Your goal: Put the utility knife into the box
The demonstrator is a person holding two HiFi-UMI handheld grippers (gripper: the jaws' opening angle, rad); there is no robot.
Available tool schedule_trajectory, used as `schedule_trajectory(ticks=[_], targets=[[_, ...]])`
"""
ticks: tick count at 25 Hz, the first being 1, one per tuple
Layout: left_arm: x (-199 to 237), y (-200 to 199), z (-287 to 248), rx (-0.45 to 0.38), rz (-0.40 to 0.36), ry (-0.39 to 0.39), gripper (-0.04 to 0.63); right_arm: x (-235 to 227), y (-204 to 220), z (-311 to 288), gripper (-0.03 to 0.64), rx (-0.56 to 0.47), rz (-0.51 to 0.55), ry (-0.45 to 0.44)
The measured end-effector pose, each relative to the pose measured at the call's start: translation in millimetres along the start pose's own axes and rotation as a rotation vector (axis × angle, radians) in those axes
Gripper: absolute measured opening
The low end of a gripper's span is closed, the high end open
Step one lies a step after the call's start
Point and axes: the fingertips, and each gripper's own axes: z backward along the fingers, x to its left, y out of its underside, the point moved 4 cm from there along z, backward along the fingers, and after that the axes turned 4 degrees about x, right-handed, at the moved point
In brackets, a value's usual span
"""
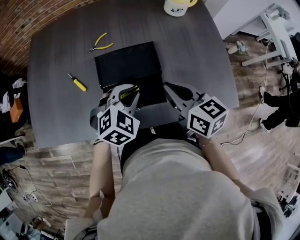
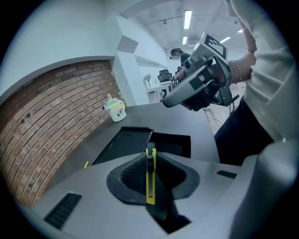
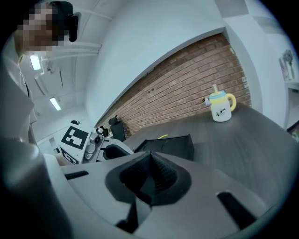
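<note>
A yellow and black utility knife (image 2: 150, 176) is clamped upright between the jaws of my left gripper (image 2: 150, 184). In the head view the left gripper (image 1: 128, 93) holds the knife (image 1: 127, 93) over the near left corner of the open black box (image 1: 124, 64). The box (image 2: 132, 142) lies just ahead of the knife tip. My right gripper (image 1: 170, 90) hovers at the box's near right corner. In its own view the right gripper (image 3: 148, 181) is shut with nothing between its jaws, and the box (image 3: 171, 145) lies ahead of it.
On the dark grey table (image 1: 56, 112), yellow-handled pliers (image 1: 100, 43) lie behind the box on the left and a yellow screwdriver (image 1: 78, 83) lies left of it. A white and yellow mug (image 1: 178, 6) stands at the far edge. A brick wall (image 3: 187, 93) runs behind.
</note>
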Motion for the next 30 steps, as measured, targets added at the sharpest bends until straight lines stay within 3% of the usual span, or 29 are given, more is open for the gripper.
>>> schedule_trajectory(ticks=[4,12,20,30], targets=[[-5,10,-19,0.082,-0.067,0.026,0.077,-6,-1,-1,0.006,0.036,-0.008,-0.029],[-11,18,-43,0.199,-0.11,0.1,0.077,-25,-2,2,0.006,0.009,-0.018,-0.065],[-33,25,-70,0.279,-0.175,0.215,0.078,-38,6,8,0.006,0.024,-0.049,-0.042],[-38,38,-86,0.361,-0.251,0.272,0.078,-41,13,11,0.006,0.034,-0.07,-0.028]])
